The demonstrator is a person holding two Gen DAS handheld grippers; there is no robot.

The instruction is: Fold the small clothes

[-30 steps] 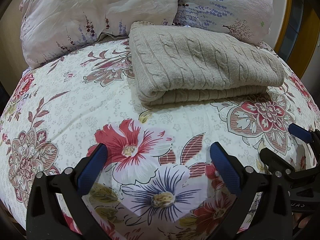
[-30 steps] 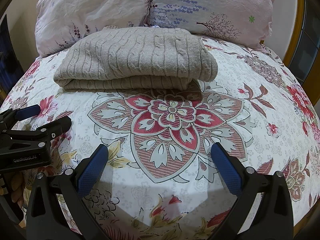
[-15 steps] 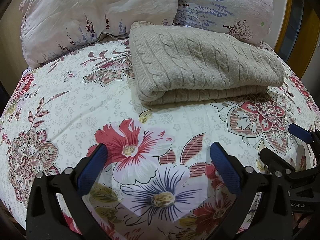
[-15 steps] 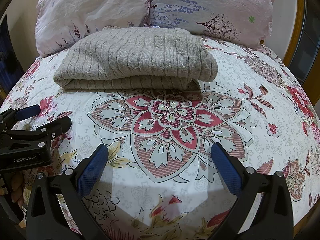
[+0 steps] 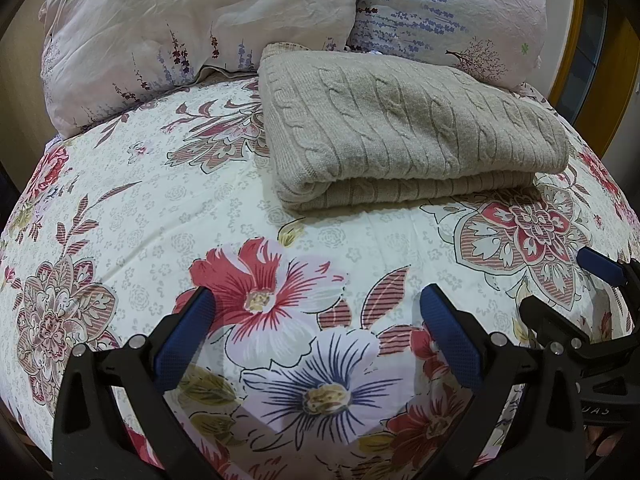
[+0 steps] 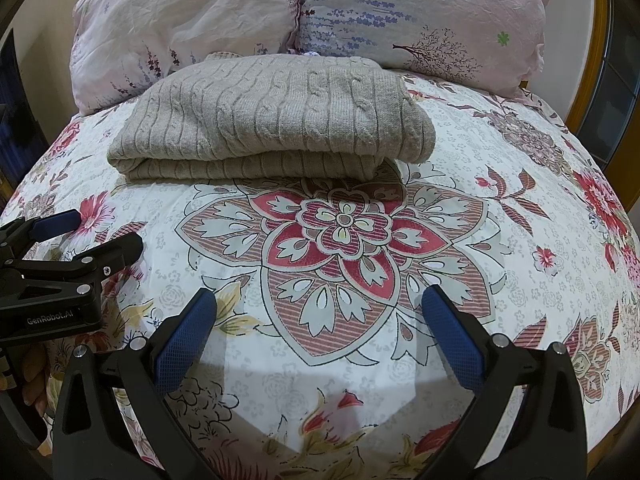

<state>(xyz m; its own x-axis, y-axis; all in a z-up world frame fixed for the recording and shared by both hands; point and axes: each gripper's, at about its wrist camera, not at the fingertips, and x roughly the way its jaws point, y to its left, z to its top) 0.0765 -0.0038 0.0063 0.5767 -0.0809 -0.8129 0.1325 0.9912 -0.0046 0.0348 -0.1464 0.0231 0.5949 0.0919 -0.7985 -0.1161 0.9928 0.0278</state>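
A beige cable-knit sweater (image 5: 408,120) lies folded in a flat rectangle on the floral bedsheet (image 5: 200,208), just in front of the pillows. It also shows in the right wrist view (image 6: 276,116). My left gripper (image 5: 316,316) is open and empty, low over the sheet, well short of the sweater. My right gripper (image 6: 320,316) is open and empty, also short of the sweater. The right gripper shows at the right edge of the left wrist view (image 5: 592,300). The left gripper shows at the left edge of the right wrist view (image 6: 72,240).
Two floral pillows (image 6: 192,20) (image 6: 432,12) stand against the headboard behind the sweater. A wooden frame (image 6: 600,60) runs along the right side. The bed edge falls away at left and right.
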